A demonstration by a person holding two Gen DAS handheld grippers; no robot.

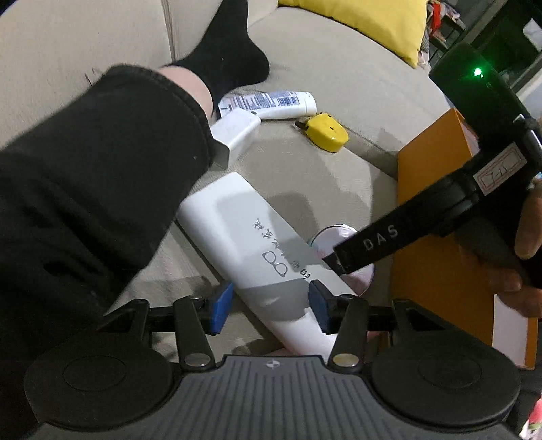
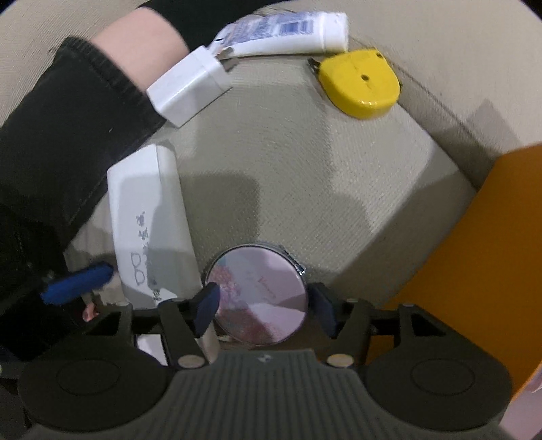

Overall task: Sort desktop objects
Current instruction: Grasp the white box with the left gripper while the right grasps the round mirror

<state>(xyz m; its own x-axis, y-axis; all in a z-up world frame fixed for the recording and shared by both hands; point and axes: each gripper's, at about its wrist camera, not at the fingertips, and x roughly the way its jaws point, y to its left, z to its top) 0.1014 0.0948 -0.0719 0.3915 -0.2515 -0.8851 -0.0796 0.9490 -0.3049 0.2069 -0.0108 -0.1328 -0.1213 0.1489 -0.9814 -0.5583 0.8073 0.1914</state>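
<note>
Dim indoor light from above casts soft grey shadows; fisheye bending at edges, slight motion blur throughout.

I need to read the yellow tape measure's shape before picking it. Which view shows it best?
The right wrist view: the yellow tape measure lies large, whole and unobstructed on the cushion. In the left wrist view it is also whole, but smaller and farther off.

Your beige sofa cushion (image 2: 305, 162) carries a white glasses case (image 2: 149, 216), round mirror (image 2: 261, 298), white charger (image 2: 189, 88), white tube (image 2: 291, 32), yellow tape measure (image 2: 362, 84) and orange box (image 2: 474, 257).
</note>
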